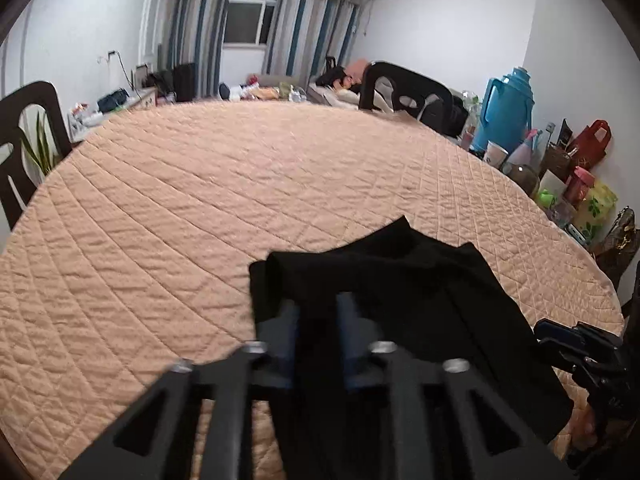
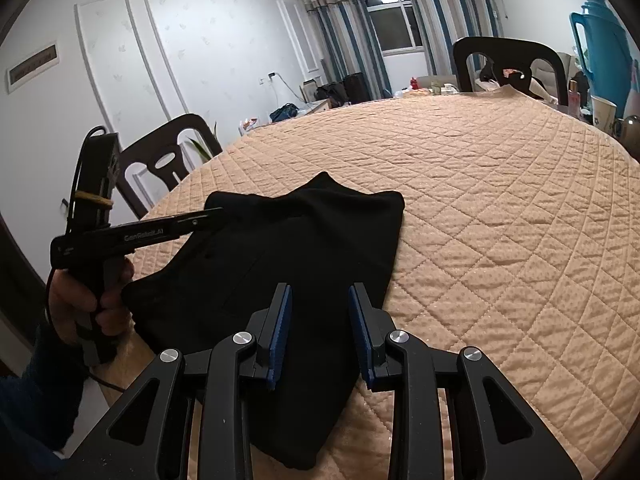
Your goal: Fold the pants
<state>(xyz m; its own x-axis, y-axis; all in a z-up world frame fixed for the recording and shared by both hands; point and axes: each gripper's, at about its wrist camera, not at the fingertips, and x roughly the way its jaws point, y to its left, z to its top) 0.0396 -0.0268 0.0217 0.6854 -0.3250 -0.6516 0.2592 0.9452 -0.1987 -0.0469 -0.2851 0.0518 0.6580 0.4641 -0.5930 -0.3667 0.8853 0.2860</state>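
Right wrist: pants beneath right gripper.

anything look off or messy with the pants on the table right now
Nothing spilled or damaged. The black pants lie folded on the quilted table cover, but unevenly: at the far edge one layer pokes out in a peak past the rest, so the edges don't line up.

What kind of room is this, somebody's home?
Most likely a lived-in dining or living room: dark dining chairs around a table under a quilted peach cover, striped curtains at the window, and a blue thermos jug among household clutter.
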